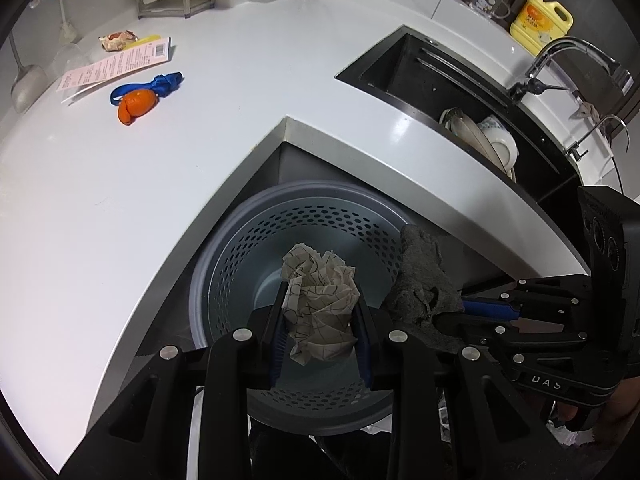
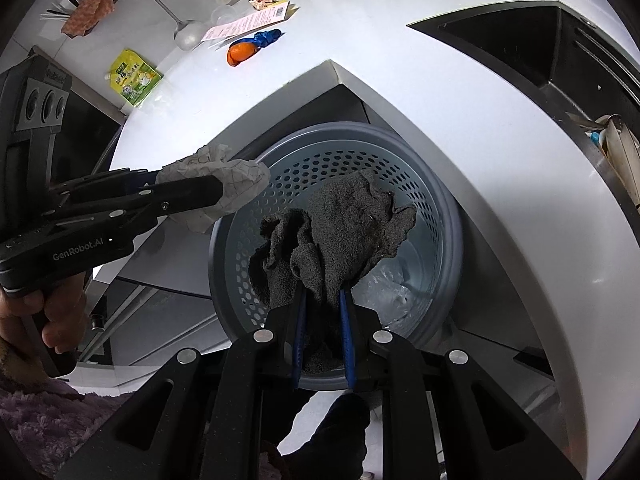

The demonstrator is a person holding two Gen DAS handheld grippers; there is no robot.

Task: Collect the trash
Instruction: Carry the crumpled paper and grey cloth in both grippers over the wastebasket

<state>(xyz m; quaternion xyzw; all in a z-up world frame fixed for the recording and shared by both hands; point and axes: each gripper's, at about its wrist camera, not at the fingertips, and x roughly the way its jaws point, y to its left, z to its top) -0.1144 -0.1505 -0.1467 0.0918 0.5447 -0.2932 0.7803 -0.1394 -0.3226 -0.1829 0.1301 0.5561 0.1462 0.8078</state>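
Observation:
A grey perforated waste basket [image 1: 224,264] [image 2: 444,216] stands on the floor in the inner corner of the white counter. My left gripper [image 1: 320,320] [image 2: 224,196] is shut on a crumpled patterned paper [image 1: 320,304] [image 2: 236,184], held over the basket's mouth. My right gripper [image 2: 323,312] [image 1: 444,316] is shut on a dark grey rag [image 2: 340,224] [image 1: 420,276], which hangs over the basket's right side. A clear plastic bag [image 2: 390,294] lies inside the basket. On the counter sit an orange peel [image 1: 134,106] [image 2: 239,53], a blue strap [image 1: 160,83] [image 2: 267,37], a pink receipt [image 1: 116,65] and a snack wrapper [image 1: 118,40].
A black sink [image 1: 416,68] with bowls [image 1: 486,136] and a tap [image 1: 576,60] lies to the right. A yellow soap bottle [image 1: 540,18] stands behind it. A green packet [image 2: 135,77] lies at the counter's left end. A hand [image 2: 52,312] holds the left gripper.

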